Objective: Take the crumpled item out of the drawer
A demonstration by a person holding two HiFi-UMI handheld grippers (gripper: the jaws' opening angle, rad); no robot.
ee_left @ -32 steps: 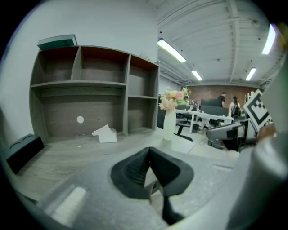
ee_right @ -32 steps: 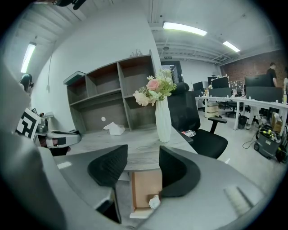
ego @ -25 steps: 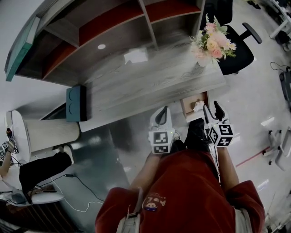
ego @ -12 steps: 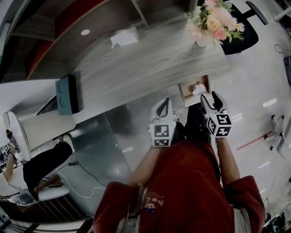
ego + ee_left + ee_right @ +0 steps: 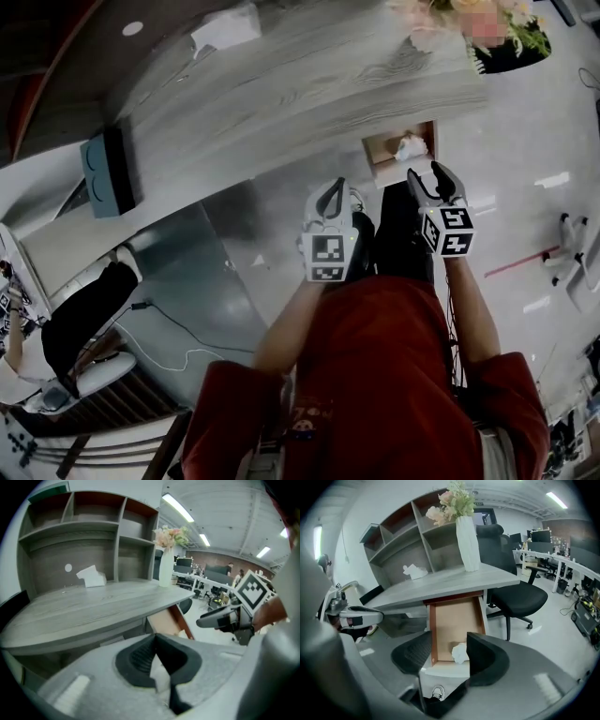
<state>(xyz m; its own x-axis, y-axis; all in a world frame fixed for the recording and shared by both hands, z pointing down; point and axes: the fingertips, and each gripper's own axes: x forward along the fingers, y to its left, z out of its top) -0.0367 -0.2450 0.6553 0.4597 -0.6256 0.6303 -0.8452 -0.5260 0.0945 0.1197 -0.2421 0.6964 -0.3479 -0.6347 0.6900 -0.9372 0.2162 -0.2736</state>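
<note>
The desk's drawer [image 5: 380, 150] [image 5: 454, 618] stands pulled open, with a brown bottom and a white front. A white crumpled item [image 5: 410, 146] [image 5: 460, 652] lies at its front right corner. My right gripper [image 5: 433, 178] [image 5: 449, 639] is open and hangs in front of the drawer, short of it; in the right gripper view the crumpled item shows between its jaws, beside the right pad, untouched. My left gripper [image 5: 330, 189] [image 5: 155, 635] is to the left of the drawer, its pad tips together and nothing between them. The left gripper view shows only the drawer's side [image 5: 164, 620].
A grey desk [image 5: 309, 75] with a shelf unit behind carries a white vase of flowers [image 5: 467, 536] above the drawer and a white tissue pack [image 5: 225, 28]. A black office chair [image 5: 520, 597] stands right of the drawer. A teal box [image 5: 105, 171] sits at the desk's left end.
Both grippers have sunk, so the desk top now stands higher in the head view. They sit a little closer to the open drawer. The crumpled item has not moved.
</note>
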